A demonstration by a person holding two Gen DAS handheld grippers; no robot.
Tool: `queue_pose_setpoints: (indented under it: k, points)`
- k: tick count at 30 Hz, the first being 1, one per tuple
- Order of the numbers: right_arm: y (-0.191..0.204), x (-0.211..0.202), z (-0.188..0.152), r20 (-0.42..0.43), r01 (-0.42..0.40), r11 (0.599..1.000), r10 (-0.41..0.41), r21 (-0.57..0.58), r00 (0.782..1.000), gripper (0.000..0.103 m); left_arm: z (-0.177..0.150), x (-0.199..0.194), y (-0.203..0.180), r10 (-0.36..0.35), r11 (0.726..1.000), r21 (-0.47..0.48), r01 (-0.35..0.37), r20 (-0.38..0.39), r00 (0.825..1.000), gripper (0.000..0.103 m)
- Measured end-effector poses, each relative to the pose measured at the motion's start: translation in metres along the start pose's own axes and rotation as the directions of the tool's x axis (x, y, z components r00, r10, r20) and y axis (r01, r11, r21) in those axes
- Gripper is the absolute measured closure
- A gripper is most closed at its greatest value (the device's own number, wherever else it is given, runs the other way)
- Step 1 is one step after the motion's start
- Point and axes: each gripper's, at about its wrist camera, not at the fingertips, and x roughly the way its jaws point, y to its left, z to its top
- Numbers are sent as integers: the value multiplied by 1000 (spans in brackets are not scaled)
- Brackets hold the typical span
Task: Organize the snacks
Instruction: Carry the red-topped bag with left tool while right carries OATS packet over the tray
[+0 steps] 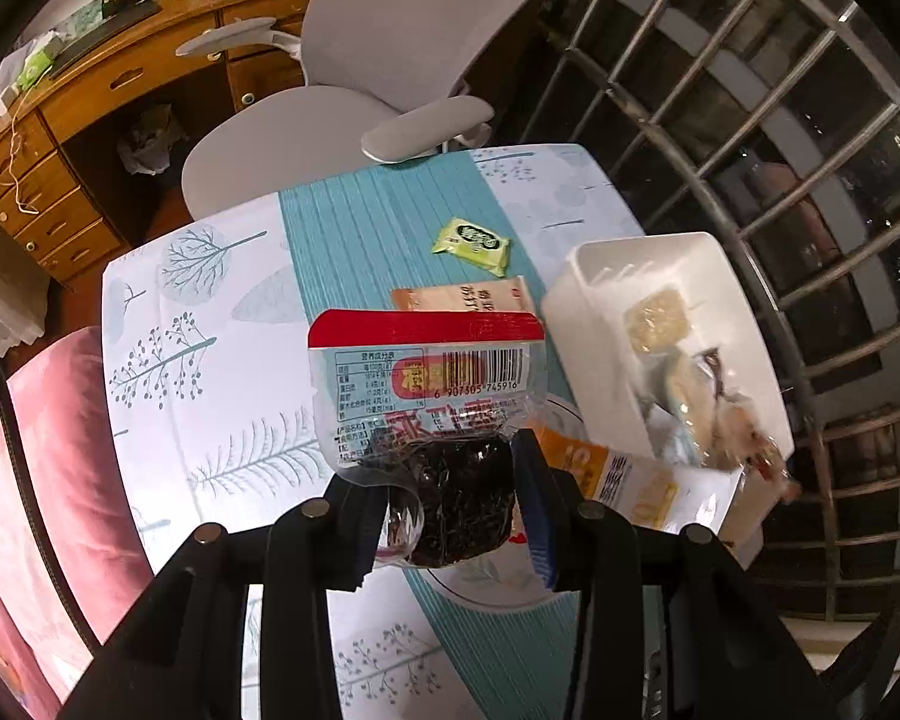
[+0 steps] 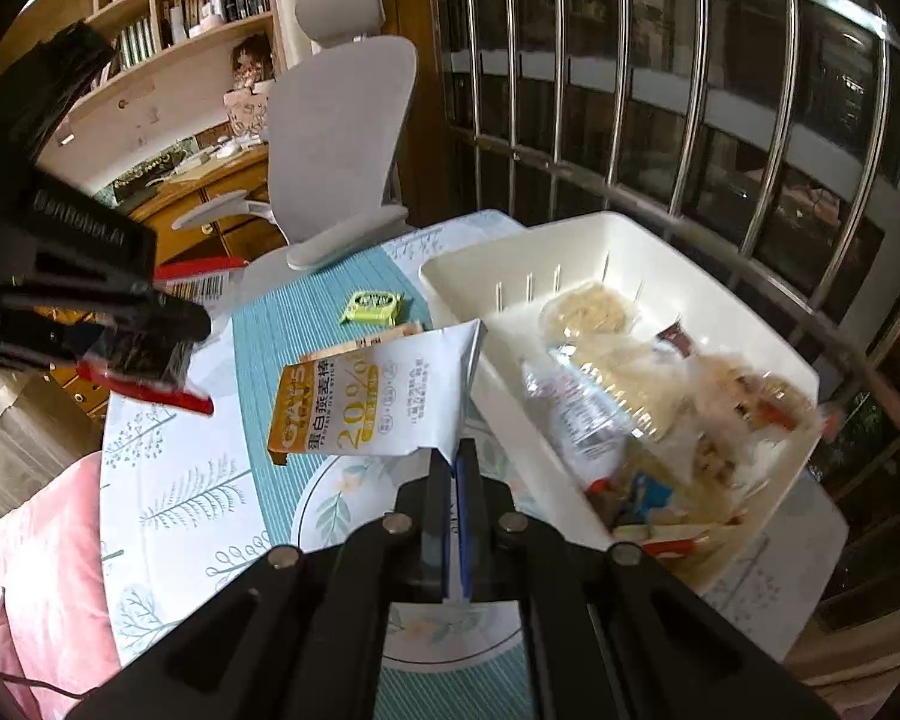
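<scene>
My left gripper point(image 1: 450, 498) is shut on a clear packet with a red top and dark contents point(image 1: 426, 384), held above the table. In the right wrist view that gripper point(image 2: 168, 330) and its packet point(image 2: 144, 363) hang at the left. My right gripper point(image 2: 453, 456) is shut on the corner of a white and orange oat bar packet point(image 2: 378, 396), lifted beside the white basket point(image 2: 630, 234). The oat bar packet point(image 1: 630, 480) also shows in the left wrist view, next to the basket point(image 1: 570, 294), which holds several wrapped snacks. A green packet point(image 1: 473, 245) and an orange packet point(image 1: 462, 299) lie on the teal table runner.
A patterned plate point(image 2: 324, 492) sits on the table under the grippers. A grey office chair point(image 2: 336, 138) stands at the table's far edge, with a wooden desk point(image 1: 90, 120) behind it. Window bars point(image 2: 690, 90) run close behind the basket. A pink cushion point(image 1: 48, 450) lies at the left.
</scene>
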Motion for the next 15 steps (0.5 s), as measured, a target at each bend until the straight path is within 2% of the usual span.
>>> queue_pose_setpoints:
  k: [8,15]
  points:
    - [-32,-31,14,39,-63,995,66,-73,997,102,-25,-20,-14,-51,998,-22,51,22,998,65]
    - [-84,-38,22,27,-107,987,111,-120,993,102,-44,-13,-44,-61,997,-53,64,54,997,65]
